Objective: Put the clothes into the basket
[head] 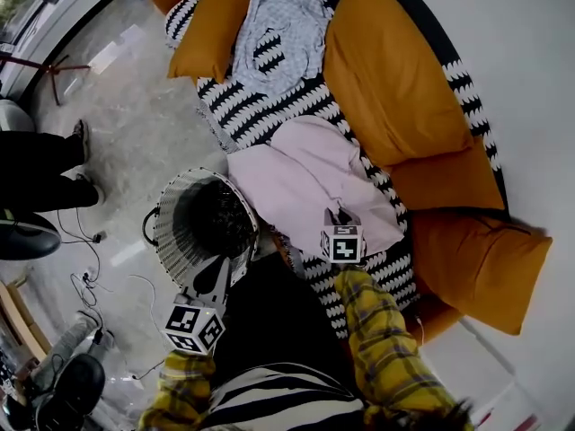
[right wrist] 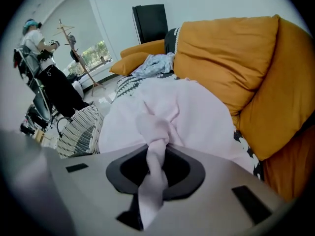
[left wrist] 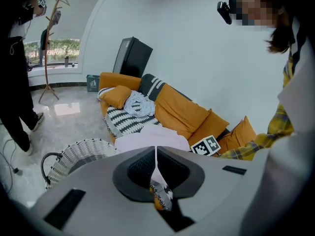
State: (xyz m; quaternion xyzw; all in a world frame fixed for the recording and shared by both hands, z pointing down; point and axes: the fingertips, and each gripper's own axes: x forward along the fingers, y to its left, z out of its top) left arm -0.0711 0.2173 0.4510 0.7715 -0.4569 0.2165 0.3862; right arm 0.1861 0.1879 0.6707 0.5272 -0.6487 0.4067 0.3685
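A pink garment lies spread on the striped throw of the orange sofa. My right gripper is at its near edge, shut on a bunched fold of the pink cloth, which runs back between the jaws. A grey patterned garment lies further along the sofa, next to an orange cushion. The white wicker basket stands on the floor beside the sofa. My left gripper hovers over the basket's near rim, its jaws shut with nothing between them.
A person in black stands on the floor to the left. Cables trail near the basket. A wooden coat stand and a black box stand beyond the sofa. Orange cushions fill the sofa's right end.
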